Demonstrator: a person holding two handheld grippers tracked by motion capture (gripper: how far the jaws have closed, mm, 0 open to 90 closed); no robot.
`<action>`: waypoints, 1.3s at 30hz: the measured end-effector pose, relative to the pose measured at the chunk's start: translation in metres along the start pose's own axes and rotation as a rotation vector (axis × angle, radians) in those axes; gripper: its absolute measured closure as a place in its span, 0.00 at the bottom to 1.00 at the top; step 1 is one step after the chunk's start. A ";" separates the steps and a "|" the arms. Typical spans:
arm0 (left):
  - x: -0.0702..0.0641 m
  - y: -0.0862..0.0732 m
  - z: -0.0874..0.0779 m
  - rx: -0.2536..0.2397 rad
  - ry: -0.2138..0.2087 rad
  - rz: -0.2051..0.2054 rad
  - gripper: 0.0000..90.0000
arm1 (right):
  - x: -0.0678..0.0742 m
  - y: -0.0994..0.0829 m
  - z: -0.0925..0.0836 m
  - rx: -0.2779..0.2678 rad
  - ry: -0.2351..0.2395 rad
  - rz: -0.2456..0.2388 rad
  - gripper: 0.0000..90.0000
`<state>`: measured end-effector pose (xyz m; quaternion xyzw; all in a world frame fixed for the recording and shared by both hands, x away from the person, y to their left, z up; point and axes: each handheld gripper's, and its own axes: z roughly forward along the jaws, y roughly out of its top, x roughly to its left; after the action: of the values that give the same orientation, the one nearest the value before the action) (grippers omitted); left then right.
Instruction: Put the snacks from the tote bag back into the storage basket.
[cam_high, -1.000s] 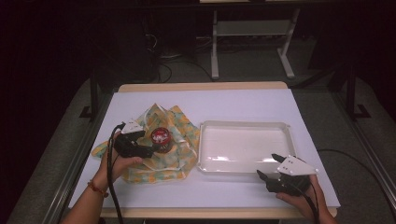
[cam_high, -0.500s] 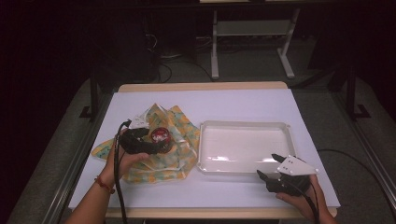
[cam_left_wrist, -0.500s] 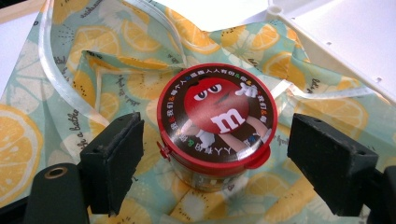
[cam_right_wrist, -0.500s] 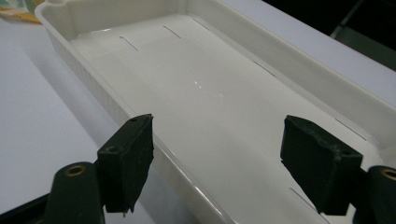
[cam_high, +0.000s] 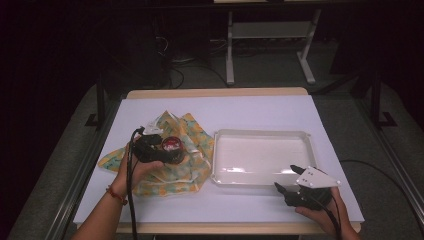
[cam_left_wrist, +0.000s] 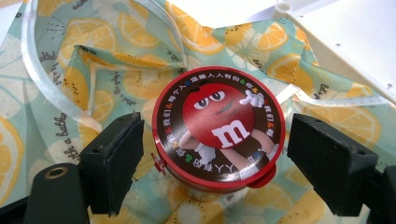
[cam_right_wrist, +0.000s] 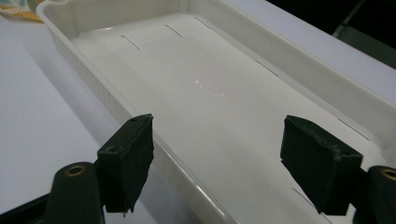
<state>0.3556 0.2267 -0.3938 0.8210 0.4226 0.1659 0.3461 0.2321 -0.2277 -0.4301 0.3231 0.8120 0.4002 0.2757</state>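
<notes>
A round red and brown candy tin (cam_left_wrist: 218, 131) with a cartoon lid lies flat on a lemon-print cloth (cam_left_wrist: 70, 70). My left gripper (cam_left_wrist: 219, 144) is open, one jaw on each side of the tin with small gaps. From above, the left gripper (cam_high: 167, 149) is at the tin (cam_high: 172, 145) on the cloth (cam_high: 150, 172), left of centre. My right gripper (cam_high: 284, 176) is open near the table's front right, pointing at the front edge of an empty white tray (cam_high: 260, 132). In the right gripper view the open gripper (cam_right_wrist: 222, 144) hovers over the tray's near wall (cam_right_wrist: 93, 88).
A clear plastic strap (cam_left_wrist: 35, 70) loops across the cloth. The white table (cam_high: 225, 107) has bare surface behind the cloth and tray. Beyond the far edge stand a metal frame (cam_high: 230, 50) and cables on a dark floor.
My left gripper has moved right across the cloth to the tin, so its jaws now flank it. The right gripper and the tray have not moved.
</notes>
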 end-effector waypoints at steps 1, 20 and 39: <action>0.000 0.001 0.001 -0.001 0.001 -0.001 0.20 | 0.000 0.000 0.000 0.000 0.000 0.000 0.28; -0.002 0.011 0.016 0.048 0.009 -0.025 0.22 | 0.000 -0.001 0.000 0.004 0.004 0.000 0.28; 0.000 0.014 0.027 0.111 0.003 -0.060 0.27 | 0.000 -0.001 0.001 0.011 0.006 -0.004 0.28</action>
<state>0.3786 0.2096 -0.4032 0.8257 0.4560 0.1330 0.3042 0.2322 -0.2275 -0.4317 0.3219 0.8155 0.3963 0.2726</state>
